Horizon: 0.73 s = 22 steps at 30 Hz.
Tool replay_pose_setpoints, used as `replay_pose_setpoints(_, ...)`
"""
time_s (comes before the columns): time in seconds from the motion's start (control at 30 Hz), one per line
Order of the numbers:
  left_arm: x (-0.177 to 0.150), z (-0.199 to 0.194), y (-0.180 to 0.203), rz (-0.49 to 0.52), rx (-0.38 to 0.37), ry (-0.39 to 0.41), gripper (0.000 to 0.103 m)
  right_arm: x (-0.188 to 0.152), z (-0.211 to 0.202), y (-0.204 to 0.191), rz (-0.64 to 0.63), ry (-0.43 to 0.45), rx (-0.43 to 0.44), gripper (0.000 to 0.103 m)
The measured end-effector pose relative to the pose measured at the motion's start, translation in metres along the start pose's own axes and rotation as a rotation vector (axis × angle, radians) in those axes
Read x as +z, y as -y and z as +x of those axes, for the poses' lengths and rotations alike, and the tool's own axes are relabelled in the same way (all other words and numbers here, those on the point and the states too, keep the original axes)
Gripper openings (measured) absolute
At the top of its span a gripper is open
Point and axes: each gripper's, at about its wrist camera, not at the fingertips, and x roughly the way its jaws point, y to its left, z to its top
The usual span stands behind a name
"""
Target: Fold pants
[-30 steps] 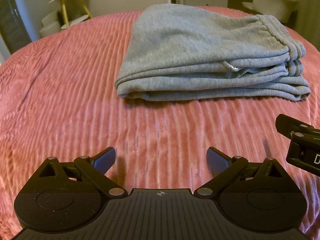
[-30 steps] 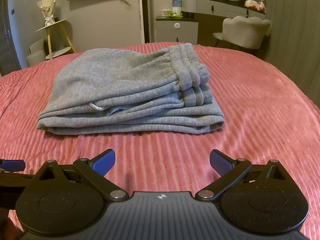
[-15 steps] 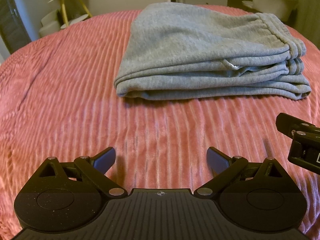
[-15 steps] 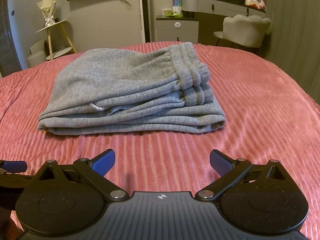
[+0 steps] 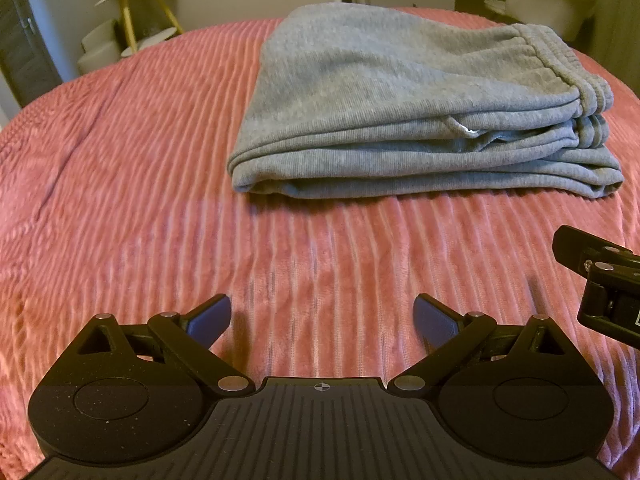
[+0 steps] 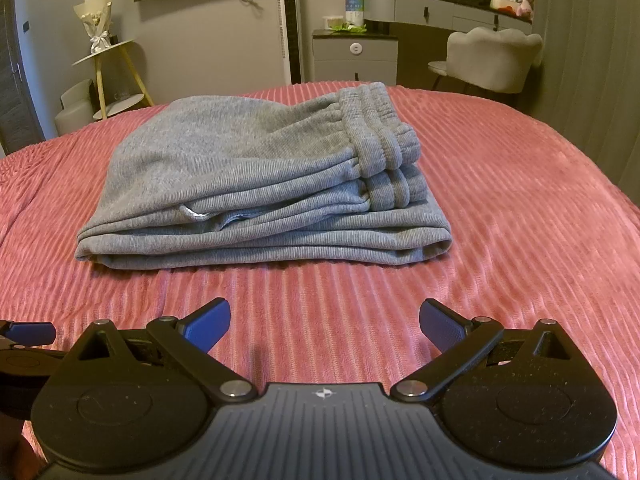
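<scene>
Both my grippers, left [image 5: 322, 316] and right [image 6: 324, 318], hang wide open and empty, short of the pants [image 6: 256, 184], which lie stacked, apparently folded.

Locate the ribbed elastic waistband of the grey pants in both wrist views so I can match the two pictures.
Left wrist view: the waistband sits upper right, at the right end of the folded grey pants.
Right wrist view: the waistband sits above centre, slightly right, atop the stack's right end.
Shared landmark: the small white tab poking from the pants' front fold, on the pink ribbed bedspread.
</scene>
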Motion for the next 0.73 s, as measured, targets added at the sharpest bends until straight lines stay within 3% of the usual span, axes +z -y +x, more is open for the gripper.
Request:
replay_pose_setpoints(0.5,0.0002,0.0000,0.0004,0.002,-0.002,-0.002,0.101,-0.0003,0.0004,0.0002,0.001,-0.002,0.005,0.101)
replay_pose_setpoints(0.73,-0.0029,-0.0087,0.0047,0.043,0.005,0.072,0.100,-0.0008,0.0000,0.0002,-0.004,0.000,0.003,0.101)
